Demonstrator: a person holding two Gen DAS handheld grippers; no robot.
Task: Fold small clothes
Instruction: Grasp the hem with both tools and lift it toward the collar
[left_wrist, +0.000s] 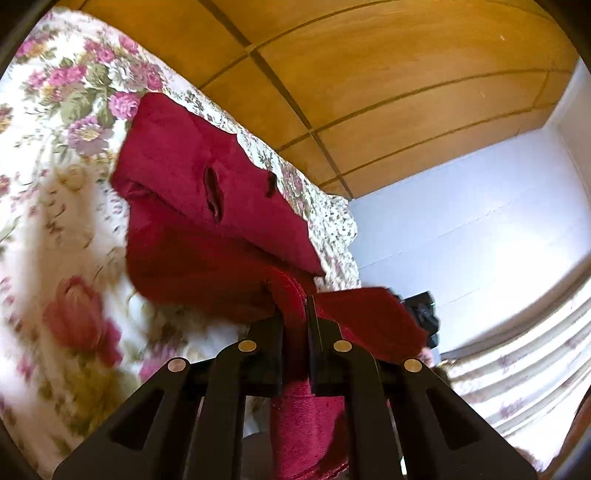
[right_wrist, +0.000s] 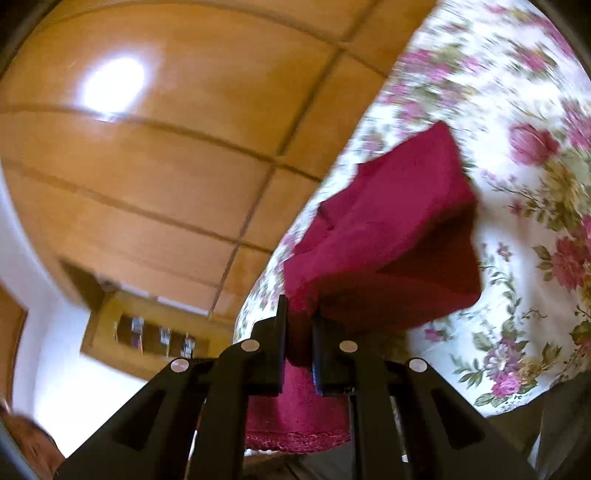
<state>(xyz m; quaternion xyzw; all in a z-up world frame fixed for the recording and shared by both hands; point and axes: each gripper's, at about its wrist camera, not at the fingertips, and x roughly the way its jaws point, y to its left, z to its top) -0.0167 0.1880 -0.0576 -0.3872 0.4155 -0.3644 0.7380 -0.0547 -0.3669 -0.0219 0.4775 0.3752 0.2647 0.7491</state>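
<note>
A dark red knitted garment (left_wrist: 207, 206) hangs lifted over a floral bedsheet (left_wrist: 55, 147). It has two slit openings on its face. My left gripper (left_wrist: 297, 306) is shut on a bunched edge of it, with fabric passing between the fingers and hanging below. In the right wrist view the same red garment (right_wrist: 399, 229) is stretched out ahead. My right gripper (right_wrist: 299, 314) is shut on another edge of it, with a hemmed flap hanging below the fingers.
The floral bedsheet (right_wrist: 517, 258) lies under the garment. A wooden panelled wardrobe (left_wrist: 369, 74) stands behind the bed. A white wall (left_wrist: 461, 221) and a dark object (left_wrist: 424, 314) are at the right. A wooden shelf (right_wrist: 147, 332) shows lower left.
</note>
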